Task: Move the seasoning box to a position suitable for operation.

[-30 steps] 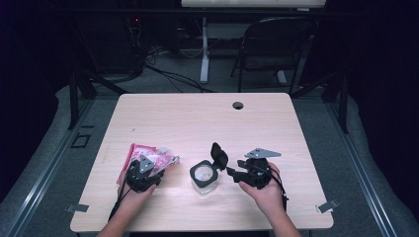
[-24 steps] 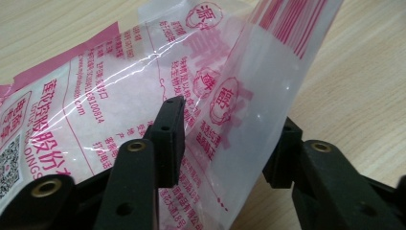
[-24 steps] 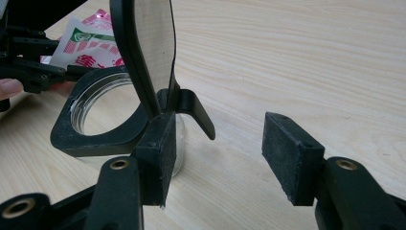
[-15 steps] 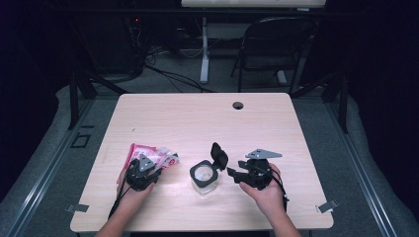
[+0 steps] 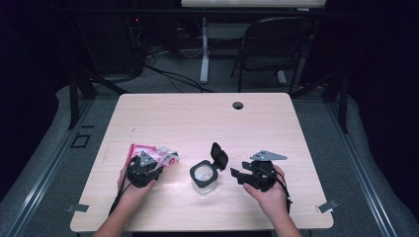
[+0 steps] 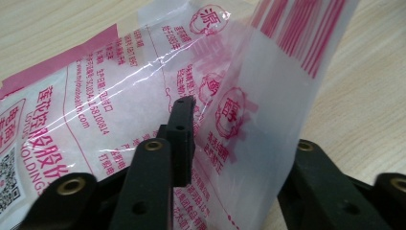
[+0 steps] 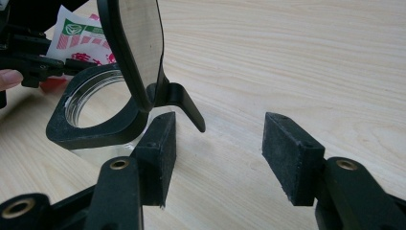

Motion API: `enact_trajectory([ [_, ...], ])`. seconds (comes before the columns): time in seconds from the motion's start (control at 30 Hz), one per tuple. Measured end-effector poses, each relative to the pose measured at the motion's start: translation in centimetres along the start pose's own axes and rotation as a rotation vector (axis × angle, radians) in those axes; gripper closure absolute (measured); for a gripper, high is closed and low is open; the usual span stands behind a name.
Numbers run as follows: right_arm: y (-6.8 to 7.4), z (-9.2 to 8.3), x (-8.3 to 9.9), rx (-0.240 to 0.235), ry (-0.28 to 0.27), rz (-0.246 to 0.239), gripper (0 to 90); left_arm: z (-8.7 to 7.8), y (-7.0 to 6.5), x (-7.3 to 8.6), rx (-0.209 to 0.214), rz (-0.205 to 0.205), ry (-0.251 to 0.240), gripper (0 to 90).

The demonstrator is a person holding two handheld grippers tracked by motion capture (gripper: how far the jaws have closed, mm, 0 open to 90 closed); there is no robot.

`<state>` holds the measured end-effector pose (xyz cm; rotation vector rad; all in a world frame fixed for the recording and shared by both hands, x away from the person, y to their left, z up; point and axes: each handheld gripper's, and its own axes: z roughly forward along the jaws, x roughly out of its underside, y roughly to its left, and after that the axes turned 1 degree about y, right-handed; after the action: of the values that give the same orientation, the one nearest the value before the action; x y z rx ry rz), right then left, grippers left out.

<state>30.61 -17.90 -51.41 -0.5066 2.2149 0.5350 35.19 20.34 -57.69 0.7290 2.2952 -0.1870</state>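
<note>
A clear plastic bag (image 5: 163, 154) with pink print lies at the table's front left. My left gripper (image 5: 144, 168) sits on its near end; its jaws have just been closing. In the left gripper view the bag (image 6: 95, 96) bulges up between the jaws of the left gripper (image 6: 239, 134), the left pad presses on it and the film hides the right pad. A glass jar (image 5: 203, 174) with a black collar stands at the front centre, its hinged lid (image 5: 219, 155) flipped up. My right gripper (image 7: 220, 153) is open just right of the jar (image 7: 91, 110), with the lid's tab (image 7: 189, 108) just beyond its pads.
The wooden table (image 5: 197, 118) has a cable hole (image 5: 238, 105) near its far edge. A folding chair (image 5: 276, 44) and a desk leg (image 5: 204, 49) stand behind it on the floor. The right gripper's grey plate (image 5: 267, 155) sticks out to the right.
The left gripper has edged slightly forward onto the bag's near end. The right hand, the jar and its lid have stayed where they were.
</note>
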Motion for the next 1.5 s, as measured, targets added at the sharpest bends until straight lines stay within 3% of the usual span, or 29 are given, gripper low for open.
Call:
enact_trajectory([
  [0.23,-0.3,-0.4,0.4,0.01,-0.003,0.008,45.7,0.3,-0.4,-0.5,-0.018,0.022,0.017,62.5],
  [0.6,-0.7,-0.8,0.8,0.016,-0.011,0.025,45.6,0.2,0.0,-1.1,0.001,-0.005,0.037,75.8],
  [0.7,-0.7,-0.9,0.8,0.017,-0.012,0.029,45.7,-0.1,-0.2,-1.4,-0.013,0.024,0.046,79.3],
  [0.93,-0.9,-1.0,0.9,0.016,-0.019,0.034,45.7,-0.9,-0.2,-1.8,-0.009,0.042,0.059,85.9],
  [1.27,-1.0,-1.0,0.8,0.017,-0.02,0.036,45.6,-1.5,0.0,-2.0,0.01,0.051,0.087,88.7],
  [1.5,-1.1,-1.0,0.8,0.018,-0.021,0.04,45.6,-2.5,0.3,-2.4,-0.004,0.06,0.069,89.9],
])
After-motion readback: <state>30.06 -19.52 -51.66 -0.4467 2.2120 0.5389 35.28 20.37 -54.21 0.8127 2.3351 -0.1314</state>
